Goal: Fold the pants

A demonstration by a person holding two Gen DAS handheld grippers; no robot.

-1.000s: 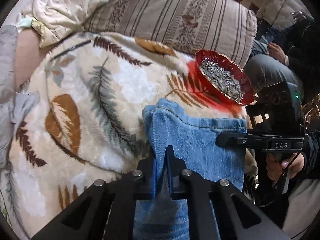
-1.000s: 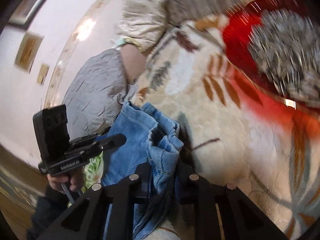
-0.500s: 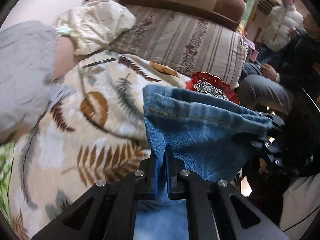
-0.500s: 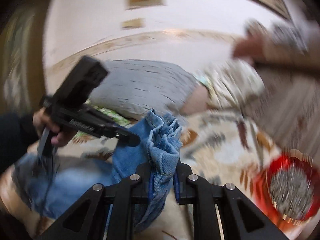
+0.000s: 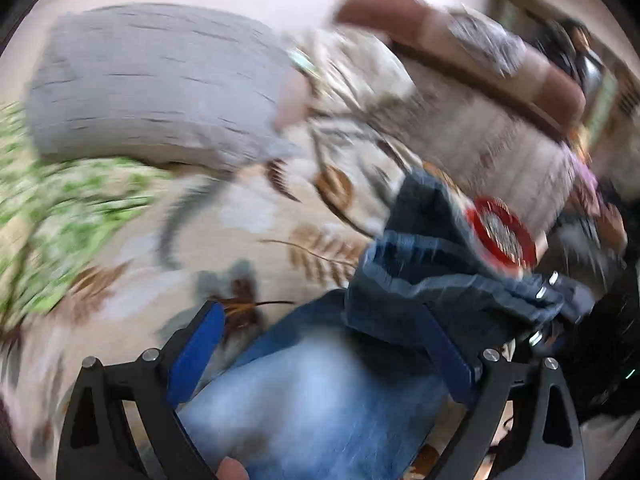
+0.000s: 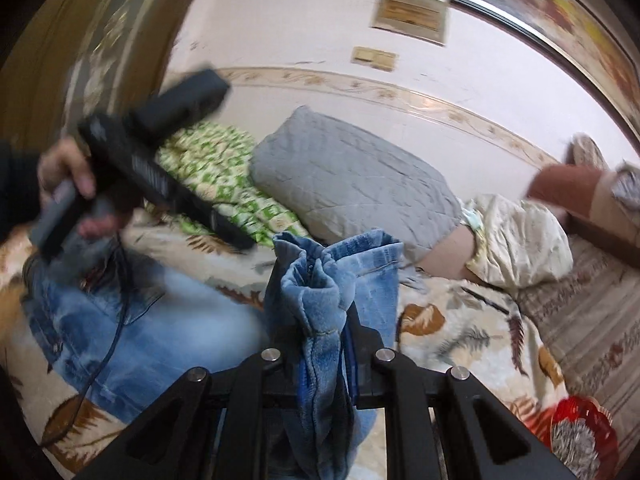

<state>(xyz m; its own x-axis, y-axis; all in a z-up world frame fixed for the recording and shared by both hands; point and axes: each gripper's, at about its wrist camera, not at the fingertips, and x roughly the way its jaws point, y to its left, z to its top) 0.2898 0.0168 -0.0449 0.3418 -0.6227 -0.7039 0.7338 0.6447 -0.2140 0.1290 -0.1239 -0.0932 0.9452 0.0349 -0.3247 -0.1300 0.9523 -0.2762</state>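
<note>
In the left wrist view, blurred by motion, the left gripper (image 5: 320, 340) is opening, its blue-padded fingers (image 5: 196, 356) standing far apart at seven and four o'clock; the blue denim pants (image 5: 316, 404) lie between them, filling the frame from six toward three o'clock, with no pad pressing on the cloth; a darker bunched fold of the denim rises at two o'clock toward the right gripper (image 5: 548, 312), which shows only as bolts and dark metal at three o'clock.

In the right wrist view, the right gripper (image 6: 326, 344) is nearly closed and pinches a gathered hem of the pants (image 6: 320, 292) at the centre; the cloth stands up above the jaws toward twelve o'clock and hangs down below them at six; the rest of the denim spreads at eight o'clock over a leaf-patterned blanket (image 6: 452, 332); a hand (image 6: 68, 176) holds the left gripper (image 6: 160, 176) at ten o'clock above it.

A grey pillow (image 6: 348, 172) lies at twelve o'clock; a red bowl (image 6: 580, 436) sits at four o'clock.
</note>
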